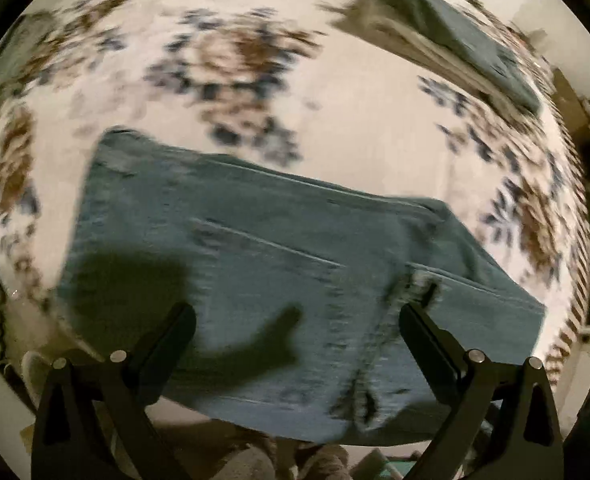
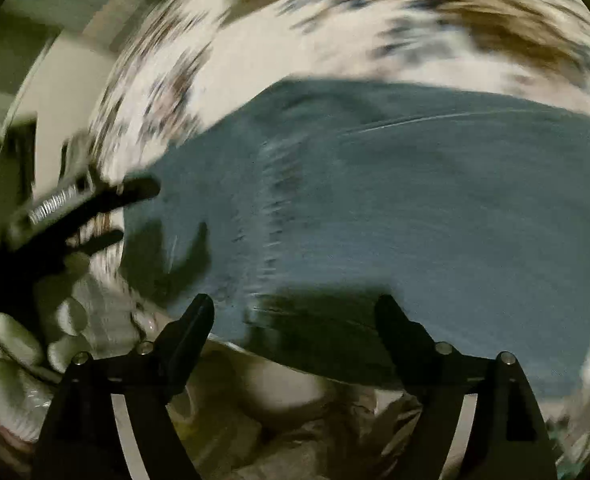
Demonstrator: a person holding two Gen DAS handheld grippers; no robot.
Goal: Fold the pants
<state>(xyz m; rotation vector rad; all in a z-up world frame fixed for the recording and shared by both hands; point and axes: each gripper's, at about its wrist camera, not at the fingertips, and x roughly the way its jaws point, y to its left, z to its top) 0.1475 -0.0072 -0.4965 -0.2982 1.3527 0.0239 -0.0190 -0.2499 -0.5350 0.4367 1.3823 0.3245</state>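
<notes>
Your right gripper point(image 2: 295, 308) hangs nearest, jaws wide apart with nothing between them, over the near edge of the jeans point(image 2: 395, 208). Your left gripper point(image 1: 297, 316) is also spread and empty above the same edge. The jeans lie flat on the flowered sheet point(image 1: 355, 120), apparently already folded once, though blur hides the layers. Both tools look placed to take the next fold.
</notes>
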